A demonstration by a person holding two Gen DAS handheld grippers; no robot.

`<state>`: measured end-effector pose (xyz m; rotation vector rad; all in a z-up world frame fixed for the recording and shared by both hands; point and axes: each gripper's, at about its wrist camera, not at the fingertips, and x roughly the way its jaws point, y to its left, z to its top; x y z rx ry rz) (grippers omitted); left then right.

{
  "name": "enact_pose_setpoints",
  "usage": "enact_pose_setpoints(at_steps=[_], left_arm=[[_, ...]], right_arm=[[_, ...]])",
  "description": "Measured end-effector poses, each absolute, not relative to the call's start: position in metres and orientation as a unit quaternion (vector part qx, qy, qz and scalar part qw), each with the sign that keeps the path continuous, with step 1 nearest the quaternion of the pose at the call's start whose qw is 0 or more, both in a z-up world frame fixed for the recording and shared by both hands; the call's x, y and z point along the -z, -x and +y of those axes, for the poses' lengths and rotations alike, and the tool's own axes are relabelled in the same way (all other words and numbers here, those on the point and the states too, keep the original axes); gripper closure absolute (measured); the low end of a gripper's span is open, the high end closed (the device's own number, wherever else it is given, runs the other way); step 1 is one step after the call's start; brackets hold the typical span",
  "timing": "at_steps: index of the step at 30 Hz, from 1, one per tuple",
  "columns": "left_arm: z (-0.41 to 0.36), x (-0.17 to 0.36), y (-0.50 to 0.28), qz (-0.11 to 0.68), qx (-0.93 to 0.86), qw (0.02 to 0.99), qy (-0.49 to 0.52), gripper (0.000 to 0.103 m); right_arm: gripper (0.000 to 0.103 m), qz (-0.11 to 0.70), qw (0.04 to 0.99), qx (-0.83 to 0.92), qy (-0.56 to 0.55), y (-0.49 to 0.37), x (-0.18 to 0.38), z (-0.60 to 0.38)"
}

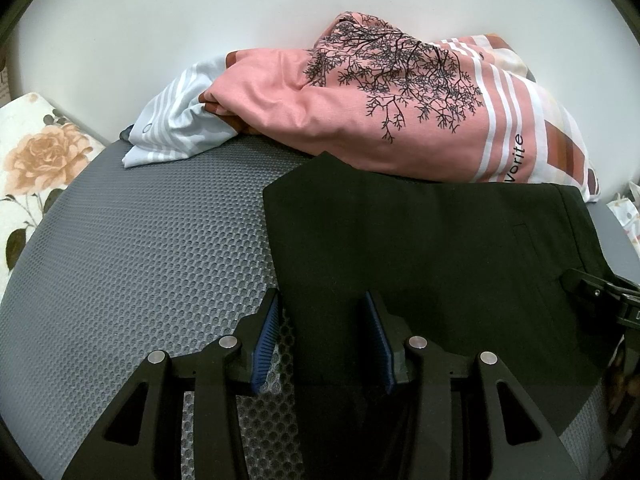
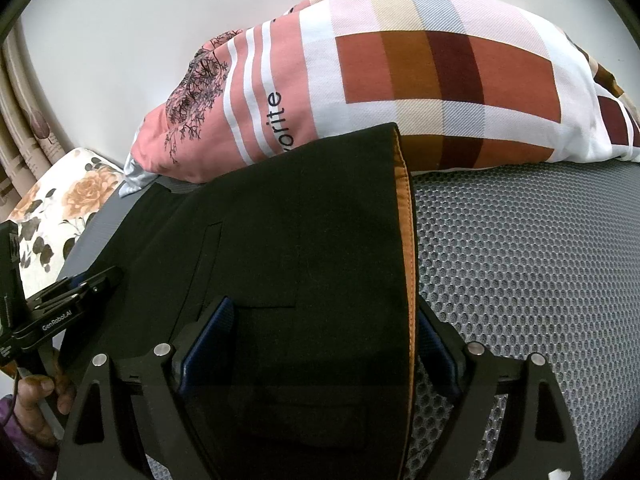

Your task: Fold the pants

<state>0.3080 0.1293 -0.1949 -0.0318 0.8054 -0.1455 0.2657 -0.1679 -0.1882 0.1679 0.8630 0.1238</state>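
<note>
Black pants [image 1: 420, 240] lie folded flat on a grey mesh mat [image 1: 160, 240]. My left gripper [image 1: 321, 295] is open and straddles their left edge, one blue pad on the mesh and the other over the cloth. In the right wrist view the pants [image 2: 300, 220] show an orange-lined edge [image 2: 406, 220] on their right side. My right gripper [image 2: 325, 308] stands wide open around that edge, with cloth between the jaws and the pads off it. The left gripper's finger [image 2: 80, 292] rests at the pants' left side, held by a hand [image 2: 36, 396]. The right gripper's tip [image 1: 600, 288] shows at the far right.
A pink quilt with a black tree print [image 1: 360, 100] is bunched behind the pants, and its plaid part [image 2: 440, 68] touches their far edge. A floral pillow [image 1: 36, 152] lies at the left. A white wall stands behind, with a curtain [image 2: 24, 120] at the left.
</note>
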Motion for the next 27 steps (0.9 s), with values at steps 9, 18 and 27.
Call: enact_pose_setpoints(at_steps=[9, 18, 27], left_arm=[[0.1299, 0.1944, -0.3081, 0.392, 0.071, 0.917, 0.015, 0.059], [0.1313, 0.1934, -0.3081, 0.391, 0.071, 0.917, 0.014, 0.058], [0.1319, 0.1926, -0.3083, 0.391, 0.071, 0.917, 0.014, 0.058]], right_arm=[[0.018, 0.418, 0.903, -0.060, -0.081, -0.2659, 0.1882, -0.1680], [0.018, 0.418, 0.903, -0.060, -0.080, -0.2662, 0.1882, -0.1679], [0.017, 0.418, 0.903, -0.059, -0.080, -0.2667, 0.1883, -0.1679]])
